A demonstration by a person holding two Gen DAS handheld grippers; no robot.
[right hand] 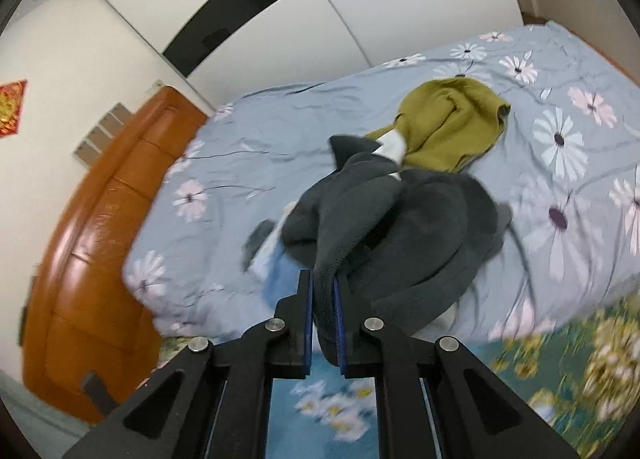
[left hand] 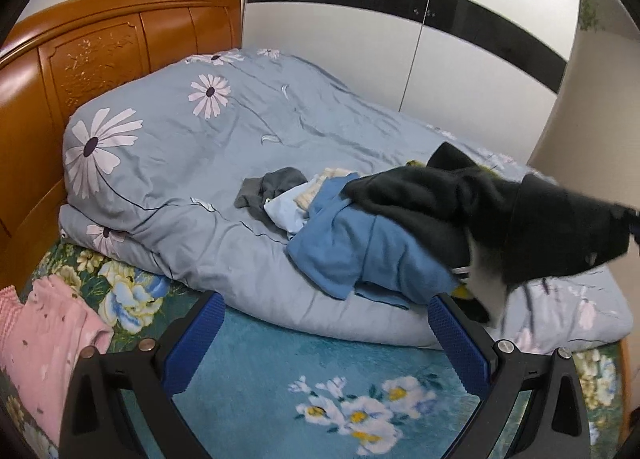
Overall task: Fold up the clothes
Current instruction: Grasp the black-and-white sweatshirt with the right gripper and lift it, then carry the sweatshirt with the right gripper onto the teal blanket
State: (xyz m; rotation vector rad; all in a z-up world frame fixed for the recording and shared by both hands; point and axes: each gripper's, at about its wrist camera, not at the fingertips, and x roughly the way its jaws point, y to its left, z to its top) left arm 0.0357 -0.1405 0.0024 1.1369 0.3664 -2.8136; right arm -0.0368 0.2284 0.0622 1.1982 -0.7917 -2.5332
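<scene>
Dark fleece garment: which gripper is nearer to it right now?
Right. The right gripper is clamped on the dark fleece garment. The left gripper is open, hanging short of the pile over the floral sheet, touching nothing.

A bed with a wooden headboard point(left hand: 100, 59) stands beside a white wardrobe point(left hand: 360, 51) crossed by a black band.

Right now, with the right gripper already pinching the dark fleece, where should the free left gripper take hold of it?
Probably the loose pointed end of the dark fleece, which sticks up clear of the blue top beneath. Bring the open left gripper in from the near bed edge, over the blue top, and pinch only that single raised layer. The right gripper holds the opposite end.
</scene>
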